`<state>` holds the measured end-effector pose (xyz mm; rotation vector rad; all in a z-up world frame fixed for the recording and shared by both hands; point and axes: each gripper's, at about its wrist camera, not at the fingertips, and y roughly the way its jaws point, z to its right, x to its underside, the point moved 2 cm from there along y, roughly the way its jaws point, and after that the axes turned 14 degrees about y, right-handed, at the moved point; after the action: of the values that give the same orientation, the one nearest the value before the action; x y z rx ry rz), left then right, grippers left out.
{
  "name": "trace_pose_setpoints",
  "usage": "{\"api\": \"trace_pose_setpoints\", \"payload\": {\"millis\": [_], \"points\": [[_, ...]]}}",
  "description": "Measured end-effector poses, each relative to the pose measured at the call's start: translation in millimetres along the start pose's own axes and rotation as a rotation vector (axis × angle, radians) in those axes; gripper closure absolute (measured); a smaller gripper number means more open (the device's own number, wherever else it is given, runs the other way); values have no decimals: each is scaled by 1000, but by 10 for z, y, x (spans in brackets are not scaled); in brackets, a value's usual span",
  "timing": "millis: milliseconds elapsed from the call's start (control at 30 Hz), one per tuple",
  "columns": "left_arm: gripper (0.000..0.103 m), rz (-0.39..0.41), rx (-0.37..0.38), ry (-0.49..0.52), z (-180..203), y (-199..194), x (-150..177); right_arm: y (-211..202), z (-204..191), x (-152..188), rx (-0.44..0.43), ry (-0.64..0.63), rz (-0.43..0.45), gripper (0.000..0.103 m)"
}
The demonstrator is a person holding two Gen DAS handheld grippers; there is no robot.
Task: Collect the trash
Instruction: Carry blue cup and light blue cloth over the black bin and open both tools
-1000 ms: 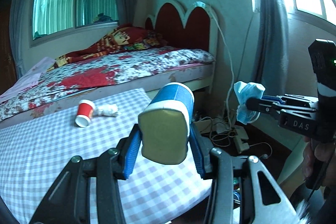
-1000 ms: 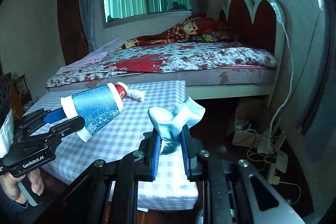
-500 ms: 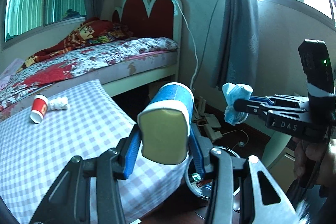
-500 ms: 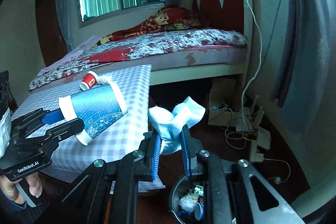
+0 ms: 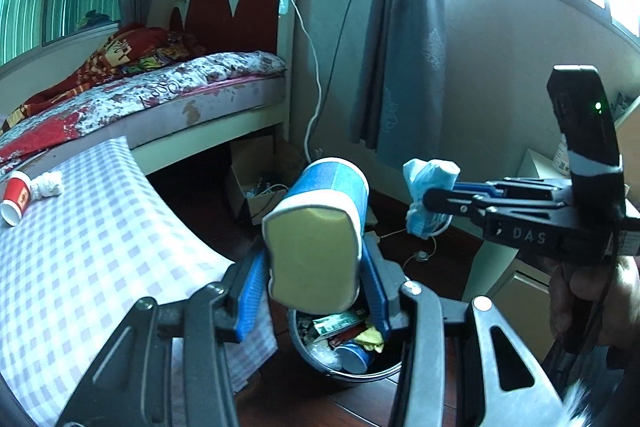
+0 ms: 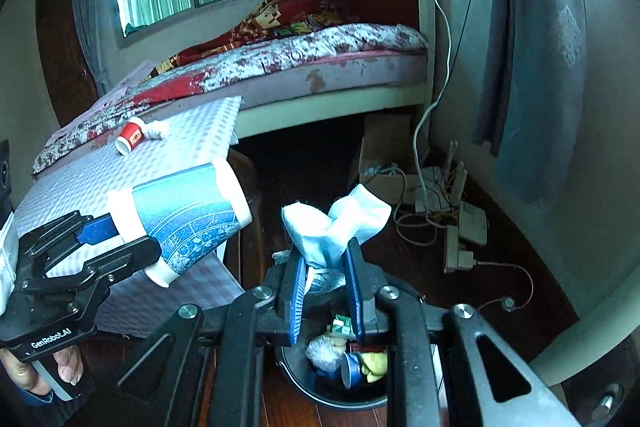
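Note:
My left gripper (image 5: pixel 316 267) is shut on a squashed blue and white paper cup (image 5: pixel 320 223), its base facing the camera; the same blue paper cup (image 6: pixel 180 223) shows at the left of the right wrist view. My right gripper (image 6: pixel 326 267) is shut on a crumpled light-blue face mask (image 6: pixel 332 227), and that face mask (image 5: pixel 428 195) hangs at the right of the left wrist view. A dark round trash bin (image 5: pixel 344 371) with several scraps inside stands on the floor below both grippers; its rim (image 6: pixel 316 399) is partly hidden by my fingers.
A red paper cup (image 5: pixel 16 199) lies on its side beside a white crumpled tissue (image 5: pixel 48 185) on the checkered tablecloth (image 5: pixel 92 251). Behind is a floral bed (image 6: pixel 320 55). Cables and a power strip (image 6: pixel 460 223) lie on the dark floor. A pale cabinet (image 5: pixel 500 259) stands right.
Both grippers have swung right and down, away from the checkered table. The trash bin has come into view under them. Each grip is unchanged.

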<state>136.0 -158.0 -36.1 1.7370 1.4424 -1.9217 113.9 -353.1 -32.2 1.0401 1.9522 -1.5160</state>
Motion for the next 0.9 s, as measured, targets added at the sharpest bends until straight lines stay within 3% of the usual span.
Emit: {"api": "trace_pose_setpoints", "payload": {"millis": [467, 900], "points": [[57, -94, 66, 4, 310, 437, 245, 394, 477, 432, 49, 31, -128, 83], [57, -217, 105, -35, 309, 964, 533, 903, 711, 691, 64, 17, -255, 83]]}}
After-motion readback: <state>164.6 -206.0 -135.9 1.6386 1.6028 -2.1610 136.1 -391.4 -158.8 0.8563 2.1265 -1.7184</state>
